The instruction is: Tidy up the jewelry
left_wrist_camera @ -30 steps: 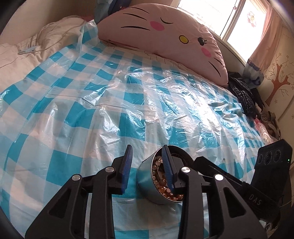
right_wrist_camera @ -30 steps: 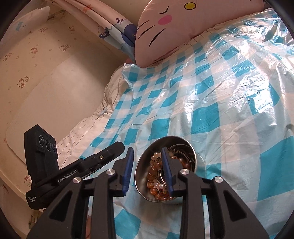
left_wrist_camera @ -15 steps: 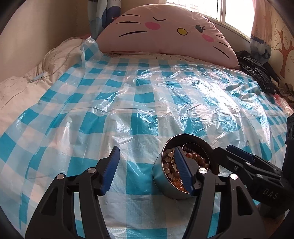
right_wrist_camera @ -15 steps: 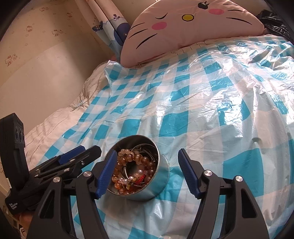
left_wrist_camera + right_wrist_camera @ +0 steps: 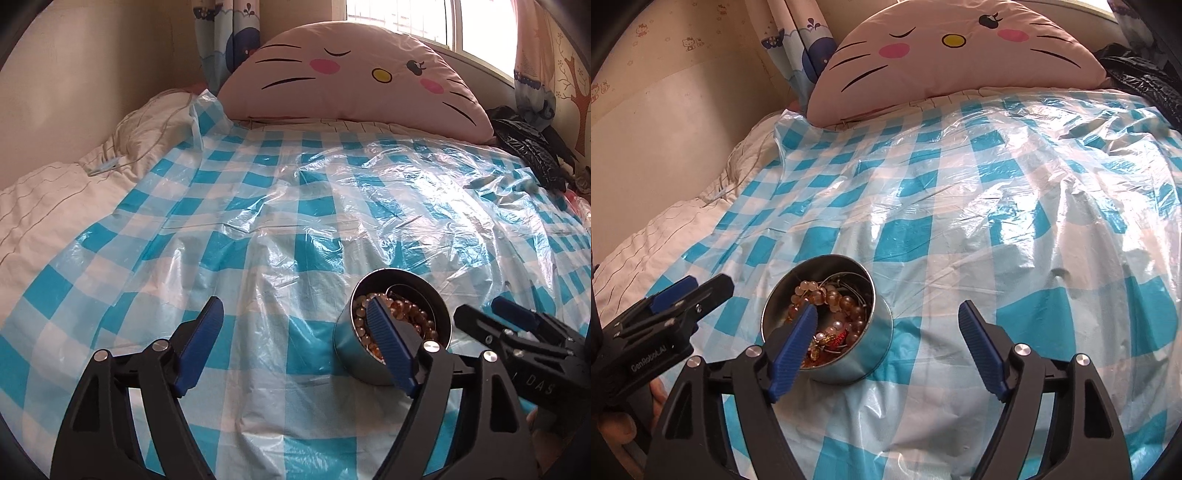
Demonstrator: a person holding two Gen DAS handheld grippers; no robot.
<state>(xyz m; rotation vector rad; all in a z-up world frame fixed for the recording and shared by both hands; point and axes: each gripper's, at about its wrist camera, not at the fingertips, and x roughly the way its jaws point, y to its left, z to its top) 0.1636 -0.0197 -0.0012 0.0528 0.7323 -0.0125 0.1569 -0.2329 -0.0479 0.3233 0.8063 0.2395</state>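
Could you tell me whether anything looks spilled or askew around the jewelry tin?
Nothing stands out: the round tin sits upright on the checked plastic sheet, beads and bangles heaped inside, none spilled beside it.

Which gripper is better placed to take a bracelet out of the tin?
Probably right. The right gripper is open, and its left finger already hangs over the beads in the tin; the left gripper looks across the tin's side.
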